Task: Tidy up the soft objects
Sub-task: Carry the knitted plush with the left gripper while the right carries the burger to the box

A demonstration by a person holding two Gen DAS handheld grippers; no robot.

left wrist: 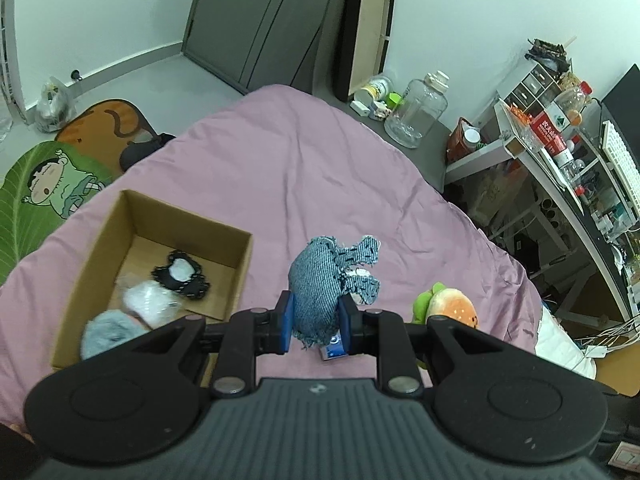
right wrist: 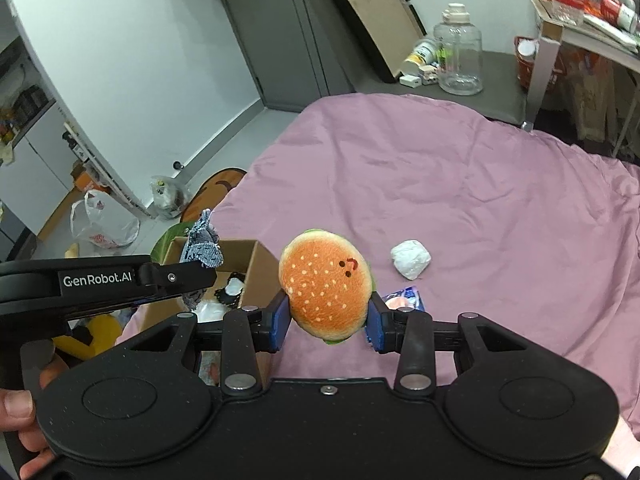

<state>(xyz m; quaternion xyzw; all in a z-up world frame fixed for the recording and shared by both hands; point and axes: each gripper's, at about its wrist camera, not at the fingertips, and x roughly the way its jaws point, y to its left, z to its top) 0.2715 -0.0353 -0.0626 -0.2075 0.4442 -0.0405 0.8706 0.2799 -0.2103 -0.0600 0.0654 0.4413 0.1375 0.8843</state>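
Observation:
My left gripper (left wrist: 316,324) is shut on a blue denim soft toy (left wrist: 320,280) and holds it above the pink bed cover, just right of an open cardboard box (left wrist: 240,264). The box holds a black-and-white piece (left wrist: 182,276), a white soft item (left wrist: 146,302) and a grey fluffy one (left wrist: 108,332). My right gripper (right wrist: 328,316) is shut on a plush hamburger (right wrist: 326,286), also seen in the left wrist view (left wrist: 450,306). The denim toy (right wrist: 202,248) and the box (right wrist: 260,276) show at the left of the right wrist view.
A white crumpled wad (right wrist: 411,258) and a small blue packet (right wrist: 404,298) lie on the pink bed (right wrist: 460,184). A yellow plush (right wrist: 100,332) lies left of the box. A clear jug (left wrist: 418,114) stands on a grey ledge, a cluttered desk (left wrist: 560,160) at the right.

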